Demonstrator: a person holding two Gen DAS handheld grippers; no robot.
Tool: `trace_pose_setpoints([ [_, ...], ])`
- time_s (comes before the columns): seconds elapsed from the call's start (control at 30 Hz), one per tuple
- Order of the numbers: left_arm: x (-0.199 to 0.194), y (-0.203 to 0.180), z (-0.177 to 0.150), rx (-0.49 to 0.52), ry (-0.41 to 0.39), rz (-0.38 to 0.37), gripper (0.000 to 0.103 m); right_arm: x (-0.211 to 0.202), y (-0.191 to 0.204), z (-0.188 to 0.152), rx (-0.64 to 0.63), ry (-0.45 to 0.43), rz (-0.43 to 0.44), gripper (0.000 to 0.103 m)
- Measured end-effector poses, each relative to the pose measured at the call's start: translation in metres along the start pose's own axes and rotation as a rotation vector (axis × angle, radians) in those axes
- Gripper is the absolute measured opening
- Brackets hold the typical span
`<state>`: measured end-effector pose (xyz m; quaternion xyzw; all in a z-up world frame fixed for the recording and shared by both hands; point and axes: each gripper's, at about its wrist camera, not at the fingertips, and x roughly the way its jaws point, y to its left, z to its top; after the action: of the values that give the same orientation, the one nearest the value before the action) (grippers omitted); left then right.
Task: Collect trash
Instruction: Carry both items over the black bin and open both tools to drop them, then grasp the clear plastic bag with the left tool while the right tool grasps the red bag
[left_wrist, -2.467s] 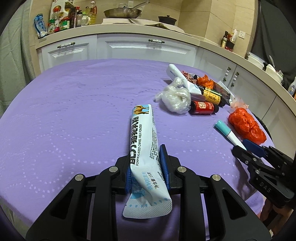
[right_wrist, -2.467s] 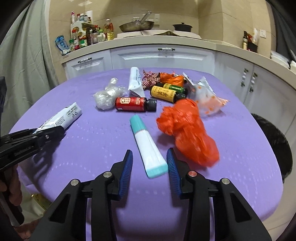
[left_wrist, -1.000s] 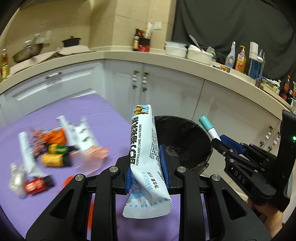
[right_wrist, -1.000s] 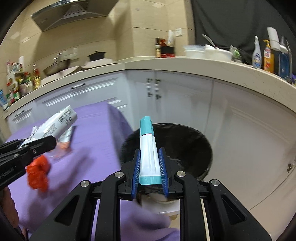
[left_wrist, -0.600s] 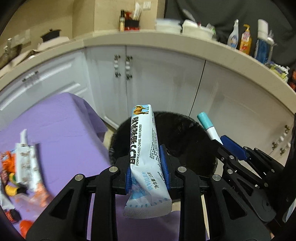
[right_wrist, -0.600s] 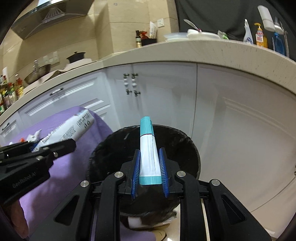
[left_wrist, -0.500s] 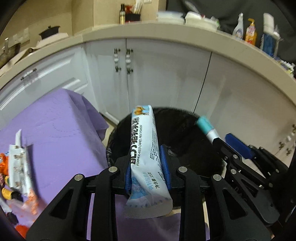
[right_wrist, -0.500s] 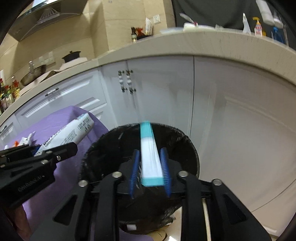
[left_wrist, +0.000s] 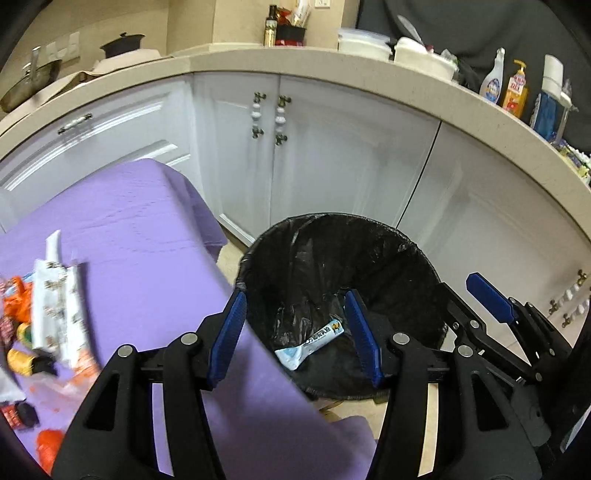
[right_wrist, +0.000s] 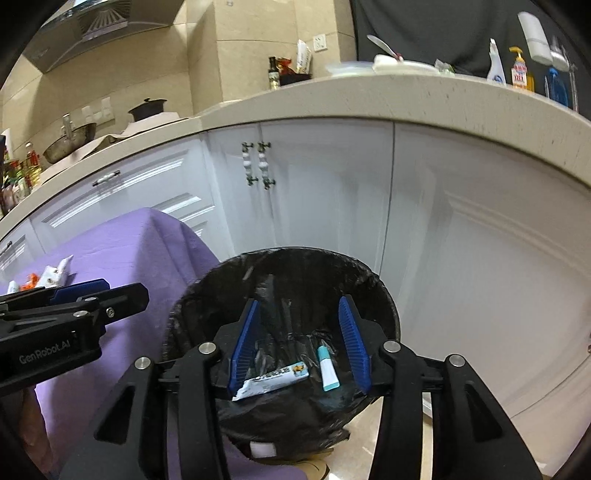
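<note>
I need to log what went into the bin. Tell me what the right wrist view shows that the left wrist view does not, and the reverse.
Only the right wrist view shows the teal-capped tube lying in the bin beside the sachet, plus the range hood on the wall.

Only the left wrist view shows the leftover trash on the purple tablecloth up close: a white wrapper, small bottles and orange scraps.

Both show the black-lined trash bin, the blue-and-white sachet inside it, and the left gripper and right gripper, both open and empty, their jaws having just opened.
</note>
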<state>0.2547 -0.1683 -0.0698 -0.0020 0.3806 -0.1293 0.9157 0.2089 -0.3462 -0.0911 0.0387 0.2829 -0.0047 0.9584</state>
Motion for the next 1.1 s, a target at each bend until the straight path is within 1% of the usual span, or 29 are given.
trace_pose_setpoints([
  [0.1, -0.03, 0.015, -0.009, -0.005, -0.037, 0.019, 0.055, -0.016, 0.017, 0.002, -0.001, -0.011, 0.031, 0.049],
  [0.17, -0.046, 0.026, -0.013, -0.012, -0.057, 0.034, 0.061, -0.025, 0.029, 0.001, -0.01, -0.016, 0.052, 0.051],
  [0.33, -0.092, 0.063, -0.03, -0.036, -0.105, 0.099, 0.062, -0.044, 0.072, -0.006, -0.043, -0.011, 0.151, 0.054],
  [0.5, -0.134, 0.104, -0.055, -0.064, -0.143, 0.199, 0.062, -0.058, 0.119, -0.019, -0.105, 0.001, 0.241, 0.057],
  [0.63, -0.163, 0.141, -0.08, -0.1, -0.157, 0.298, 0.062, -0.065, 0.154, -0.031, -0.148, 0.015, 0.305, 0.059],
  [0.73, -0.177, 0.164, -0.095, -0.13, -0.154, 0.341, 0.062, -0.069, 0.179, -0.039, -0.183, 0.031, 0.353, 0.06],
  [0.9, -0.192, 0.193, -0.118, -0.16, -0.146, 0.393, 0.062, -0.075, 0.209, -0.051, -0.234, 0.047, 0.408, 0.067],
  [0.97, -0.193, 0.201, -0.125, -0.169, -0.14, 0.405, 0.062, -0.074, 0.218, -0.055, -0.254, 0.056, 0.418, 0.07],
  [1.1, -0.195, 0.217, -0.14, -0.194, -0.122, 0.407, 0.062, -0.07, 0.233, -0.063, -0.285, 0.087, 0.418, 0.07],
])
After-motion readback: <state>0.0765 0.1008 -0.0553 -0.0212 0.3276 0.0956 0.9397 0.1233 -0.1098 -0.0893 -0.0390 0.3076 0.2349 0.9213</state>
